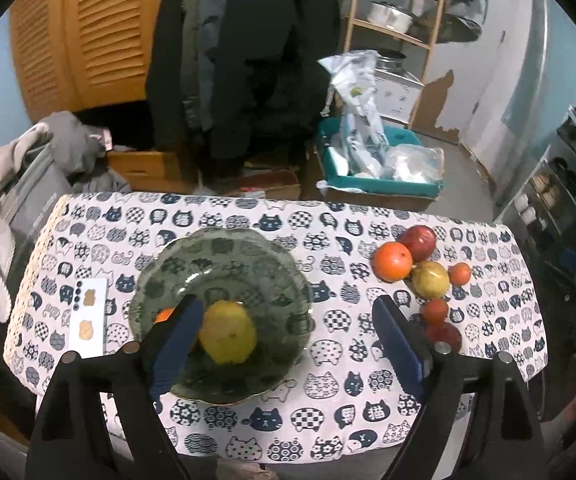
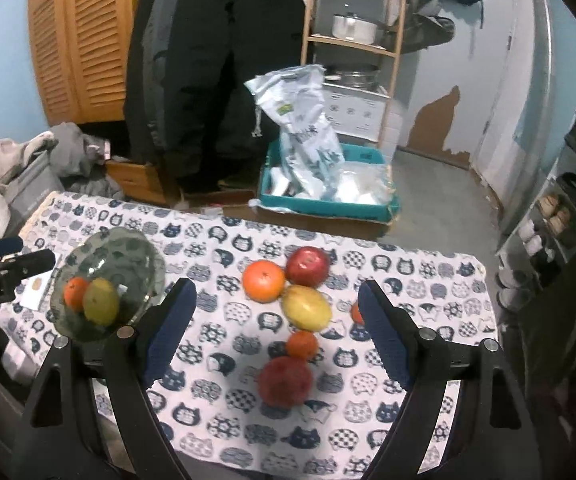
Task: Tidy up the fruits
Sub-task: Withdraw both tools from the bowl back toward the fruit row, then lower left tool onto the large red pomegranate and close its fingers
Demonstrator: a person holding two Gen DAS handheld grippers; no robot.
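Table [image 1: 247,208] is covered with a cat-print cloth. A glass bowl [image 1: 223,264] sits on its left part.

Left gripper [image 1: 288,344]: jaws spread wide, nothing between the pads. It hangs above the bowl, the left finger [image 1: 175,344] overlapping the bowl's near-left rim in view, the right finger [image 1: 398,344] over bare cloth to the right of the bowl. In the bowl: a yellow-green pear [image 1: 228,332] and, touching it on its left, a small orange [image 1: 164,314], mostly hidden behind the left finger.

Right gripper [image 2: 275,332]: jaws apart, empty. It hovers over the loose fruit on the right part of the table. Between the fingers in view, far to near: a red apple [image 2: 308,266] and a large orange [image 2: 263,286] side by side, touching; a second pear [image 2: 307,307] just below them; a small tangerine [image 2: 302,345]; a dark red apple [image 2: 285,381] nearest the camera. Another small orange fruit [image 2: 355,312] is partly hidden behind the right finger [image 2: 384,344].

A white card [image 1: 87,320] lies on the cloth left of the bowl. Behind the table, a teal bin [image 2: 328,200] with plastic bags stands on the floor.
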